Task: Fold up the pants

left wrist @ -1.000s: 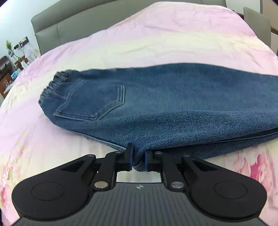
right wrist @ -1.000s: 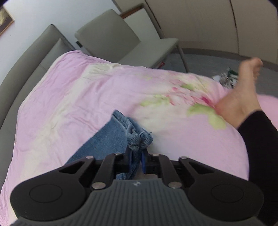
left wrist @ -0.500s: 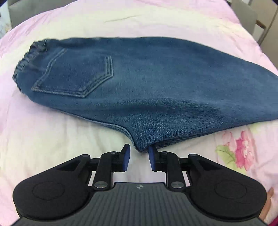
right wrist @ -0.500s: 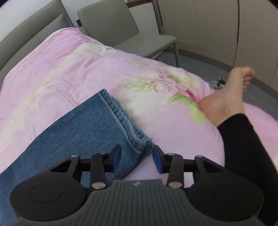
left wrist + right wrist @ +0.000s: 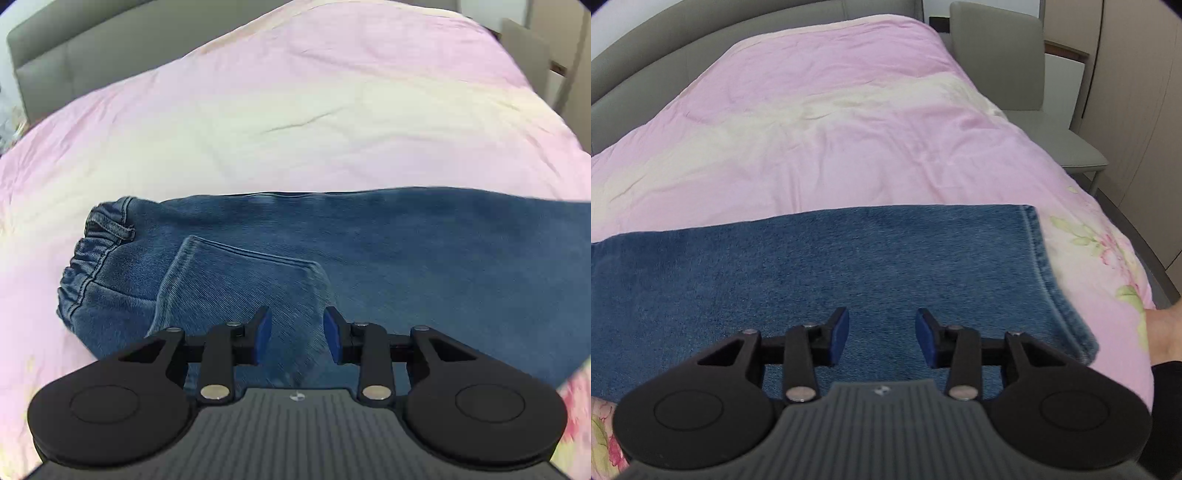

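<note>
Left gripper [image 5: 297,338]: jaws spread wide, blue pads [image 5: 263,334] well apart, nothing clamped between them. Hovers low in the frame's centre over the jeans [image 5: 369,258], directly above the back pocket [image 5: 240,288]; whether the pads touch the denim cannot be told. Elastic waistband [image 5: 88,266] bunched at the middle left of the frame, with a belt loop [image 5: 110,227] at its upper end. Leg fabric running off toward the right edge of the frame, lying flat in a broad band.

Right gripper [image 5: 882,338]: likewise wide open, pads [image 5: 839,336] apart, gripping nothing. Positioned at lower centre over the leg end of the jeans [image 5: 849,266]. Stitched hem [image 5: 1039,258] curving down the right side of the frame, from upper right of the denim to just beside the gripper's right arm. Far edge of the denim straight across the middle of the frame.

Pink floral duvet [image 5: 295,110] beneath the jeans, filling the whole upper half of both views; bare bedding beyond the far edge of the denim, lightly creased. Narrow strip of duvet [image 5: 1089,240] right of the hem before the bed's edge drops away. Grey headboard [image 5: 74,48] along the upper left. Grey chair [image 5: 1004,66] at upper right of the right wrist view, just beside the bed. Bare foot [image 5: 1165,332] and dark trouser leg at the far right edge, near the hem.
</note>
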Demonstrator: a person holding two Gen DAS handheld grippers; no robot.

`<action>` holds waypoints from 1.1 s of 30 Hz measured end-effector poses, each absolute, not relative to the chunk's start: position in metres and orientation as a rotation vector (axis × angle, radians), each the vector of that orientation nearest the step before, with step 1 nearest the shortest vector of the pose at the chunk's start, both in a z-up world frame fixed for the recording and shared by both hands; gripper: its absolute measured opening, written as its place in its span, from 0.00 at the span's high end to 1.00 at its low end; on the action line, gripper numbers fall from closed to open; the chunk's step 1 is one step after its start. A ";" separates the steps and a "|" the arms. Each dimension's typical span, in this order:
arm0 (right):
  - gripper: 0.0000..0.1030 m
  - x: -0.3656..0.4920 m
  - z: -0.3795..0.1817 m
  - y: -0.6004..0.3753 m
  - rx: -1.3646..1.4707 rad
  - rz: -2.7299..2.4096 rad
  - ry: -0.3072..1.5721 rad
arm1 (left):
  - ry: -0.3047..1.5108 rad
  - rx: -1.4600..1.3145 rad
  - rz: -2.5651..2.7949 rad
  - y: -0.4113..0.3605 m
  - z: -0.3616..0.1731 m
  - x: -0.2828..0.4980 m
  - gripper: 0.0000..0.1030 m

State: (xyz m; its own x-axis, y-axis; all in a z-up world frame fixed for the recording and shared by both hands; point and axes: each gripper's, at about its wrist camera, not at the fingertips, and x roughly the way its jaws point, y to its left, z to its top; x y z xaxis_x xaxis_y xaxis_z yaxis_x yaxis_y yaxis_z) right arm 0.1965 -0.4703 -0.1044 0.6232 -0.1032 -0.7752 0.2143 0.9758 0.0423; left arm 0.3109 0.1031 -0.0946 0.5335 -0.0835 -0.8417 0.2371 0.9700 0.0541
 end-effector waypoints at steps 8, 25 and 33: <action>0.62 0.251 -0.143 -0.478 0.101 -0.239 0.965 | 1.036 0.143 -0.159 0.109 -0.145 0.379 0.70; 0.66 0.297 -0.152 -0.546 0.196 -0.371 0.930 | 1.009 0.182 0.020 0.108 -0.144 0.419 0.83; 0.57 0.243 -0.111 -0.574 0.284 -0.320 0.903 | 0.926 0.192 -0.139 0.072 -0.100 0.343 0.79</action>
State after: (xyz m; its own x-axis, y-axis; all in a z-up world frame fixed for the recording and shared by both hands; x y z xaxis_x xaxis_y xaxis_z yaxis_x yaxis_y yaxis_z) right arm 0.2434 -0.5739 -0.1111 0.5778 -0.1511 -0.8021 0.3872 0.9158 0.1064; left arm 0.3434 0.0721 -0.1001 0.5939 -0.0362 -0.8037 0.2010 0.9740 0.1046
